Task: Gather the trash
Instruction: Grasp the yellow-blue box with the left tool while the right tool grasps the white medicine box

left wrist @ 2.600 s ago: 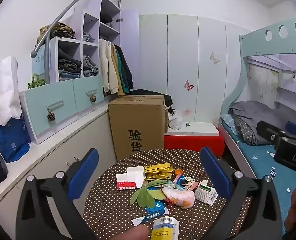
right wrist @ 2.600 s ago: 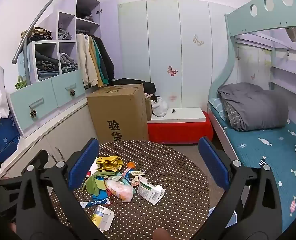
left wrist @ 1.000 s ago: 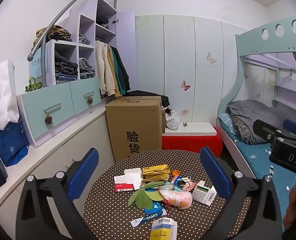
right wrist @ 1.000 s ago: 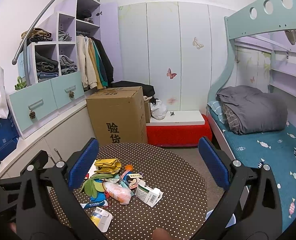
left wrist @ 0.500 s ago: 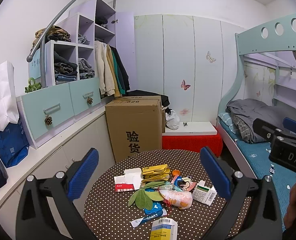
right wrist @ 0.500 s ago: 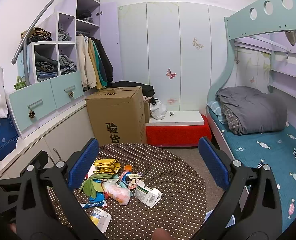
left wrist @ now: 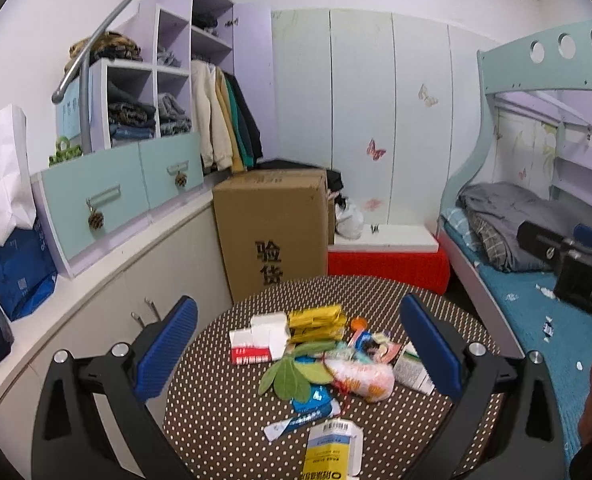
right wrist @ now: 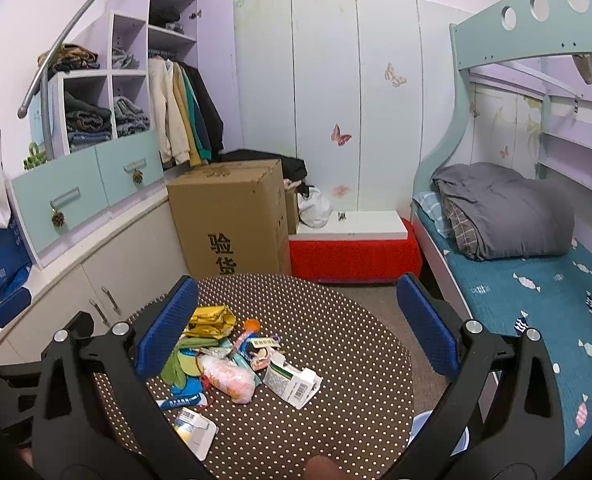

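Note:
A heap of trash lies on a round brown polka-dot table (left wrist: pixel 216 396) (right wrist: pixel 347 360): a red-and-white box (left wrist: pixel 252 350), yellow wrappers (left wrist: pixel 315 320) (right wrist: pixel 212 318), green leaves (left wrist: pixel 292 376), a pink bag (left wrist: pixel 361 376) (right wrist: pixel 228 376), a green-and-white carton (right wrist: pixel 292 378) (left wrist: pixel 411 368) and a yellow-and-white box (left wrist: pixel 331 452) (right wrist: pixel 194 432). My left gripper (left wrist: pixel 299 344) hovers open above the heap, nothing between its blue pads. My right gripper (right wrist: pixel 296 320) is open too, over the table's middle, right of the heap.
A tall cardboard box (left wrist: pixel 272 232) stands beyond the table, with a red-sided bench (right wrist: pixel 351 248) beside it. Cabinets and drawers (left wrist: pixel 108 200) run along the left wall. A bed with a grey blanket (right wrist: pixel 503 208) lies on the right. Something pale blue (right wrist: pixel 419 420) shows below the table's right edge.
Both views have shifted only slightly, with the table sitting a little lower and farther. Both grippers stayed open and the trash has not moved.

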{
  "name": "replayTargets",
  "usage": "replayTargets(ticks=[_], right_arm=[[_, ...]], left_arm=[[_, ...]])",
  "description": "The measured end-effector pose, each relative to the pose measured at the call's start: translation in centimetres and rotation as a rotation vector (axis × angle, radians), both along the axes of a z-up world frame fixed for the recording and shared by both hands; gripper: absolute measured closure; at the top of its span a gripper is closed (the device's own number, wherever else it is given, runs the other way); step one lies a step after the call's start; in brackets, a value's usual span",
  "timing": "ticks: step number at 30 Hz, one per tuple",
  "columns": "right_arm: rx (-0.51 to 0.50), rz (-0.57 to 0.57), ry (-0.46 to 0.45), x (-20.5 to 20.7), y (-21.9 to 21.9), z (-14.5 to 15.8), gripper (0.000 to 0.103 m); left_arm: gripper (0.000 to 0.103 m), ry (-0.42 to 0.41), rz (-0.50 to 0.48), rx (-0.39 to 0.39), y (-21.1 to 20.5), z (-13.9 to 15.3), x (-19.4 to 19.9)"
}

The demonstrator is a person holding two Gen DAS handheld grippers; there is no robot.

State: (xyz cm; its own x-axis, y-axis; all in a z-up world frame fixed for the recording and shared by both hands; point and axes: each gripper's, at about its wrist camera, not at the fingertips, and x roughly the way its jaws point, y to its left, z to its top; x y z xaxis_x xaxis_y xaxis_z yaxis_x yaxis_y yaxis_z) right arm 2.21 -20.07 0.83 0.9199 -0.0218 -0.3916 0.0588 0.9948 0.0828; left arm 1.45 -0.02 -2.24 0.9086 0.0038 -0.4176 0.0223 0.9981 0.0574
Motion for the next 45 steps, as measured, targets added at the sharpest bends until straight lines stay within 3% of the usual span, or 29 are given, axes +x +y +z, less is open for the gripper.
replayTargets(ticks=[8,16,22,23,24,28,34,39,40,41,43,44,45], right_arm=[[-0.014,-0.007,0.087,2.0,-0.5,-2.9,0.006],[-0.038,-0.023,0.246,4.2,-1.7,-8.3,0.006],[-0.033,-0.024,0.350,5.5,-2.7,-12.1,0.006],[-0.031,-0.020,0.365,5.7,-2.8,-12.7,0.006],[-0.024,-0.010,0.389,6.0,-3.0,-13.5,0.006],[-0.012,0.019,0.442,7.3,-3.1,-15.9,0.006],[0.028,0.097,0.522,10.3,-3.1,-19.7,0.006],[0.051,0.222,0.524,13.0,-2.0,-21.5,0.006],[0.052,0.255,0.523,13.4,-1.8,-21.7,0.012],[0.055,0.279,0.522,13.6,-1.6,-21.9,0.030],[0.074,0.339,0.524,14.0,-1.2,-22.2,0.041],[0.075,0.356,0.512,14.0,-1.1,-22.0,0.054],[0.075,0.372,0.514,13.9,-1.0,-21.9,0.057]], left_arm=[[0.004,0.148,-0.002,0.003,1.2,-5.2,1.2],[0.004,0.364,-0.067,0.003,1.4,-13.3,1.5],[0.005,0.473,-0.128,-0.009,0.4,-17.5,2.0],[0.011,0.479,-0.133,-0.014,0.3,-17.9,2.2],[0.023,0.502,-0.141,-0.019,0.1,-18.5,2.6],[0.042,0.569,-0.180,-0.076,-0.3,-20.0,4.0],[0.046,0.563,-0.194,-0.102,-0.3,-20.2,4.6],[0.047,0.553,-0.187,-0.113,0.2,-19.9,4.7],[0.047,0.550,-0.186,-0.115,0.3,-19.8,4.6],[0.047,0.546,-0.184,-0.118,0.3,-19.6,4.5],[0.047,0.535,-0.179,-0.126,0.5,-19.2,4.3],[0.047,0.528,-0.176,-0.129,0.5,-18.9,4.1],[0.047,0.522,-0.176,-0.132,0.7,-18.6,3.8]])
